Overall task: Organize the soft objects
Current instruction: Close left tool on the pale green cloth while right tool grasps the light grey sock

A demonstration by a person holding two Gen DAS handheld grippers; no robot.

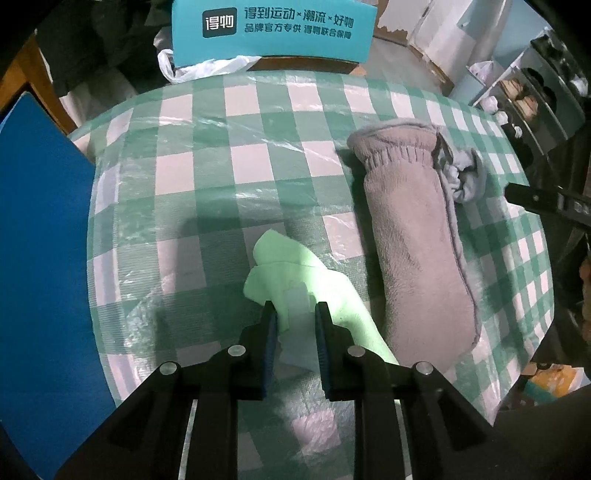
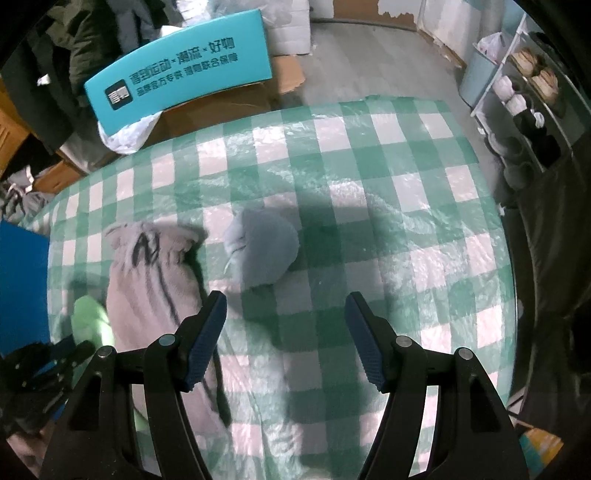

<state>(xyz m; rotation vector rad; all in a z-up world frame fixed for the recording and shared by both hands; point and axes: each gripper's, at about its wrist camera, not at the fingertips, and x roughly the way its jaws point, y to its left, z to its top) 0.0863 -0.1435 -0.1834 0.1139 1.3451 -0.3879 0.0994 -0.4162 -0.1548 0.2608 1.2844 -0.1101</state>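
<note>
A light green sock lies on the green-and-white checked table cover. My left gripper stands over its near part, jaws a sock's width apart on either side of the fabric, not pressed shut. A long grey fuzzy sock lies to its right, with a balled pale blue sock beside its cuff. In the right wrist view my right gripper is open and empty, just short of the blue ball; the grey sock and green sock lie to the left.
A teal printed box and a white plastic bag stand beyond the table's far edge. A blue panel is at the left. A shoe rack stands at the right on the floor.
</note>
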